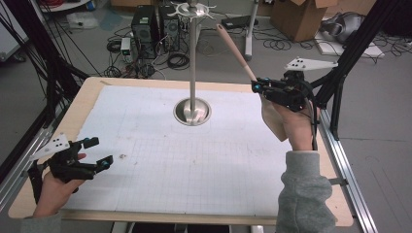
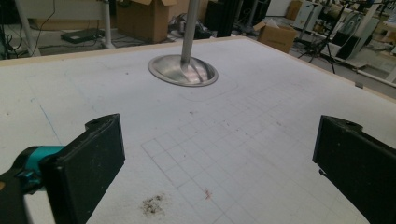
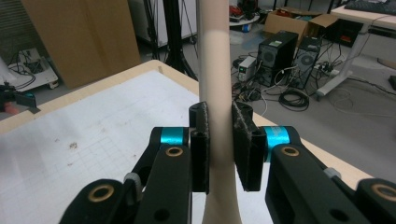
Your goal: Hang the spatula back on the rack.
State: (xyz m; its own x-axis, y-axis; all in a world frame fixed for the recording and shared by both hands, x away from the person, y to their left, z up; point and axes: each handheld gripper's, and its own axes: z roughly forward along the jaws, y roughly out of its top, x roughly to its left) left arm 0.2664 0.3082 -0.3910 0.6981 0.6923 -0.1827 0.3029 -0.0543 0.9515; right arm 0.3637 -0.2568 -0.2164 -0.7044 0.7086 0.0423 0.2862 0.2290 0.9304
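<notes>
Right gripper (image 1: pixel 256 86) up off the worktop (image 1: pixel 145 145) at its far right side, jaws clamped narrow on the handle of a pale spatula (image 1: pixel 235 48). Handle slanting up and away toward the metal stand (image 1: pixel 193 63), tip near the pole's upper part but apart from it; broad blade hanging below the hand, over the worktop's right edge. From the right gripper view, handle (image 3: pixel 215 70) upright between both pads, touched on either side.

Left gripper (image 1: pixel 99 153) low at the near left corner of the worktop, jaws wide apart, nothing between them. In the left gripper view, bare gridded sheet (image 2: pixel 224 154) between the two black pads, with a small dark smudge (image 2: pixel 152 204) near the bottom and the stand's round base (image 2: pixel 183 71) farther off, well apart.
</notes>
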